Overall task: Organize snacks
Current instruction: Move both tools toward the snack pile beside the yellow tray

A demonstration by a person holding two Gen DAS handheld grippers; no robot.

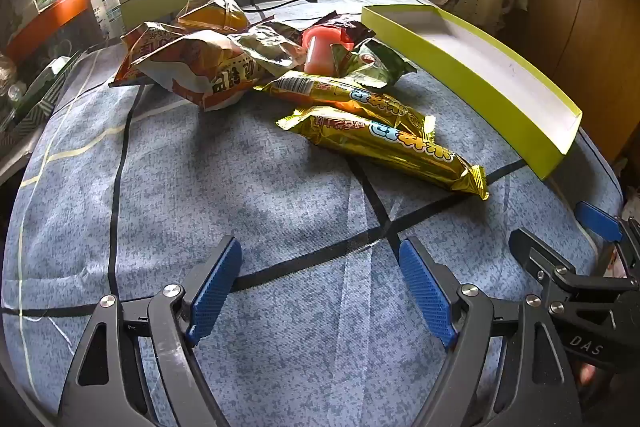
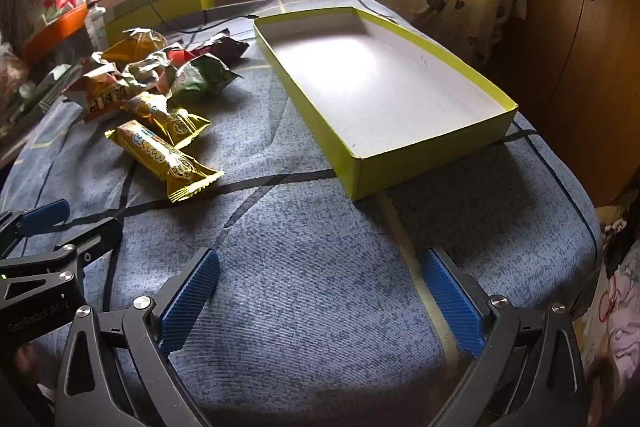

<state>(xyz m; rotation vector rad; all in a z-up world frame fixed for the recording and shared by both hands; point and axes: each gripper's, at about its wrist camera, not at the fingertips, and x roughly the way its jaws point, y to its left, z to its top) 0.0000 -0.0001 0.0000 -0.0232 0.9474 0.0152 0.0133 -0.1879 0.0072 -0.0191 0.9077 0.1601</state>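
While both sets of tongs hung spread and empty over the blue-grey patterned cloth (image 2: 320, 267), left tongs (image 1: 320, 291) and right tongs (image 2: 320, 301), the heap of crinkled foil snack packets (image 1: 224, 55) lay left of the shallow lime-green cardboard tray (image 2: 436, 171), still bare. Best start, I judged: take the nearest gold-wrapped bar (image 1: 384, 147) across its middle, pinching lightly.

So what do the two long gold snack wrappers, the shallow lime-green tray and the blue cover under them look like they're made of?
Two long gold snack wrappers: likely metallised plastic film, given the mirror-like glints and crimped ends.
Shallow lime-green tray: probably cardboard, with thin folded walls and a matte pale inside.
Blue mottled cover: woven fabric, showing soft creases and no shine.
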